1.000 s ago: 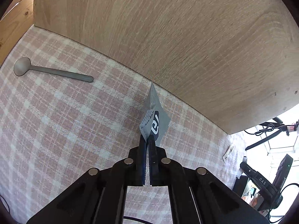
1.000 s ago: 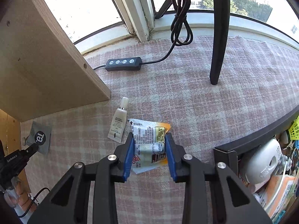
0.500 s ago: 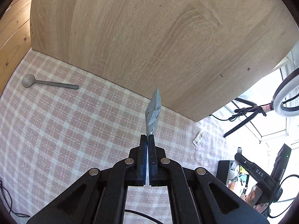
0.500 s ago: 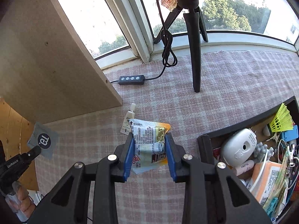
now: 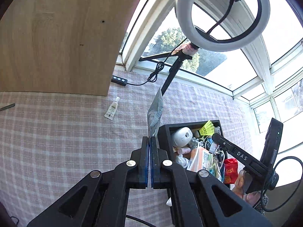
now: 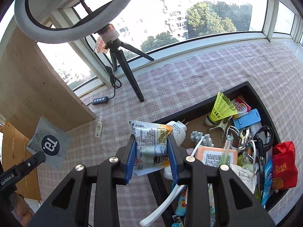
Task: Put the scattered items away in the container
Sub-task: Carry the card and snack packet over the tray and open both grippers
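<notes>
My left gripper (image 5: pixel 150 139) is shut on a flat grey sachet (image 5: pixel 155 111), held edge-on in the air just left of the black container (image 5: pixel 163 132). The sachet also shows in the right wrist view (image 6: pixel 48 142), with its round black logo. My right gripper (image 6: pixel 151 141) is shut on a white-and-orange snack packet (image 6: pixel 151 147), held above the container's near-left corner (image 6: pixel 197 109). The container is full of several small items. A small white tube (image 5: pixel 112 109) lies on the checked cloth; it also shows in the right wrist view (image 6: pixel 98 127).
A ring light on a black tripod (image 6: pixel 126 68) stands on the cloth behind the container, its cable and switch (image 6: pixel 100 100) beside it. A wooden panel (image 5: pixel 56 37) stands at the left. A spoon handle (image 5: pixel 7 106) lies at the far left.
Both grippers have risen and swung right toward the container with their items held. The container is now under the right gripper and beside the left one.
</notes>
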